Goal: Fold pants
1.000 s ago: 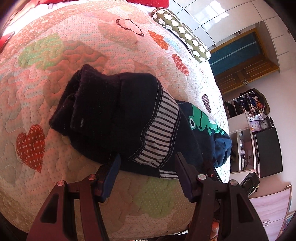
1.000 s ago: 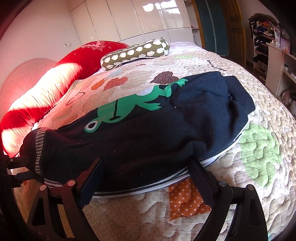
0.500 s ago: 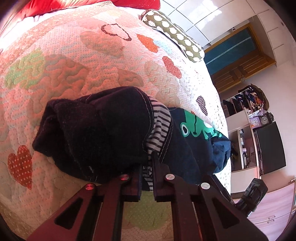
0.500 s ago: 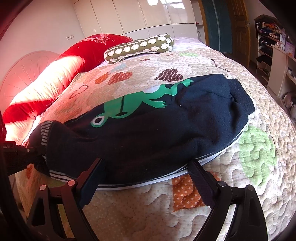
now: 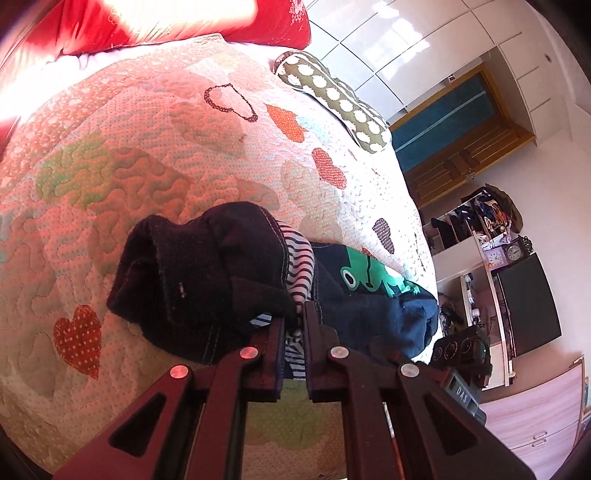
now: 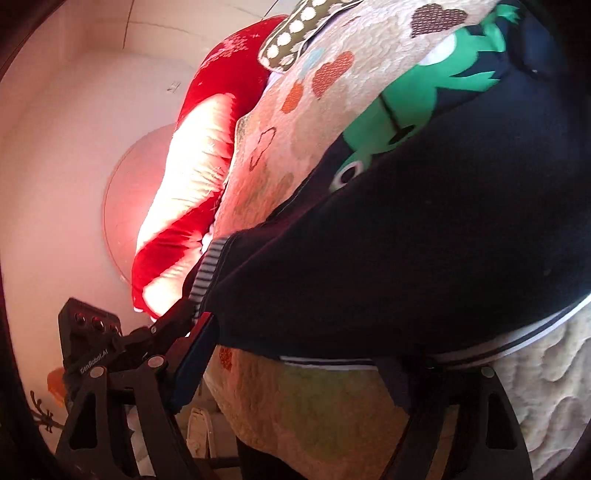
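Dark navy pants [image 5: 207, 280] with a striped waistband [image 5: 301, 266] and a green frog print [image 5: 373, 273] lie on a quilted bedspread [image 5: 110, 177]. My left gripper [image 5: 294, 325] is shut on the striped waistband edge, the dark fabric bunched to its left. In the right wrist view the pants [image 6: 424, 240] fill the frame, tilted. My right gripper [image 6: 299, 373] is open, its fingers wide apart under the pants' lower edge. The left gripper also shows in the right wrist view [image 6: 195, 317], pinching the waistband.
A red pillow [image 5: 166, 22] and a green spotted bolster [image 5: 332, 99] lie at the bed's far side. Shelves, a clock [image 5: 513, 253] and a dark screen [image 5: 528, 302] stand to the right, beyond the bed edge. White wardrobe doors line the back wall.
My left gripper closed on the striped waistband and has lifted it, bunching the fabric. The right wrist view has tilted sharply and moved closer to the pants; its jaws stay open.
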`<control>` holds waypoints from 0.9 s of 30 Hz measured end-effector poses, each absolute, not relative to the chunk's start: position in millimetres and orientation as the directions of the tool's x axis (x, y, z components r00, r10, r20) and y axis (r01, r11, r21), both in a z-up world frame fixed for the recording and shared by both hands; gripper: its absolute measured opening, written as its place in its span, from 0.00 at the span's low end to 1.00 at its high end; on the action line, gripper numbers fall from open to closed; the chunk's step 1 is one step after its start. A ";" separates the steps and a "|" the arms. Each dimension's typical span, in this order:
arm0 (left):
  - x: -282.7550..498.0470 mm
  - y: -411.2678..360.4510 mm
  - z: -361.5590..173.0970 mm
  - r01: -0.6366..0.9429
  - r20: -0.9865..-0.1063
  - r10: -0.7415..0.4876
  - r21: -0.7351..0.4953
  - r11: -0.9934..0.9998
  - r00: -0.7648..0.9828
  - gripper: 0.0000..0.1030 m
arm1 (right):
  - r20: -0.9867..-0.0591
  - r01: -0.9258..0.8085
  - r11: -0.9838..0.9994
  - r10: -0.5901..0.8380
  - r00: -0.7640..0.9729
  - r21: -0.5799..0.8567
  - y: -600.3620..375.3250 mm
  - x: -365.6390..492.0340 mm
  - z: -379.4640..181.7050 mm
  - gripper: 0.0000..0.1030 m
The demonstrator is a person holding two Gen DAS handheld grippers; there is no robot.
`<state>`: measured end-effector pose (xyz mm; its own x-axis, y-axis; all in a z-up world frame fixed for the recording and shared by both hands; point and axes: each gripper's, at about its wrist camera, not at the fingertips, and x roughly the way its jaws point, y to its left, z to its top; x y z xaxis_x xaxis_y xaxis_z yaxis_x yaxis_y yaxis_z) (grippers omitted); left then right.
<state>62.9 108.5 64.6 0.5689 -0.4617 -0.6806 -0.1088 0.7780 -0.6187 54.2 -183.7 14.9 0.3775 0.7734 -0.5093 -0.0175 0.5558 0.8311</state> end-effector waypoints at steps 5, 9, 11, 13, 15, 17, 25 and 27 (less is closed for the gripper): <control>63.4 124.9 55.4 -0.140 -0.673 -0.462 -0.639 0.756 0.577 0.05 | -0.583 0.083 0.655 0.600 0.548 0.751 -260.2 39.5 37.6 0.79; 65.1 128.2 45.7 -0.158 -0.678 -0.469 -0.648 0.745 0.567 0.05 | -0.642 0.168 0.698 0.500 0.581 0.696 -299.6 40.1 44.4 0.74; 66.2 125.7 42.5 -0.156 -0.682 -0.476 -0.648 0.746 0.555 0.05 | -0.667 0.193 0.716 0.470 0.578 0.671 -311.3 42.9 44.6 0.66; 68.3 123.5 40.7 -0.150 -0.686 -0.484 -0.647 0.748 0.544 0.05 | -0.677 0.199 0.720 0.468 0.568 0.665 -314.8 44.7 43.3 0.57; 71.7 122.3 39.6 -0.151 -0.691 -0.485 -0.643 0.751 0.536 0.05 | -0.687 0.184 0.737 0.467 0.556 0.651 -307.5 50.5 42.0 0.39; 75.6 122.4 42.4 -0.144 -0.692 -0.481 -0.638 0.757 0.538 0.04 | -0.700 0.157 0.764 0.462 0.545 0.626 -299.0 53.0 48.9 0.25; 116.1 130.1 62.8 -0.155 -0.710 -0.422 -0.592 0.791 0.564 0.04 | -0.678 0.056 0.811 0.445 0.586 0.582 -291.1 88.1 107.3 0.15; 139.7 129.4 64.1 -0.166 -0.738 -0.368 -0.539 0.826 0.565 0.04 | -0.694 0.048 0.840 0.412 0.590 0.540 -284.5 113.7 115.5 0.15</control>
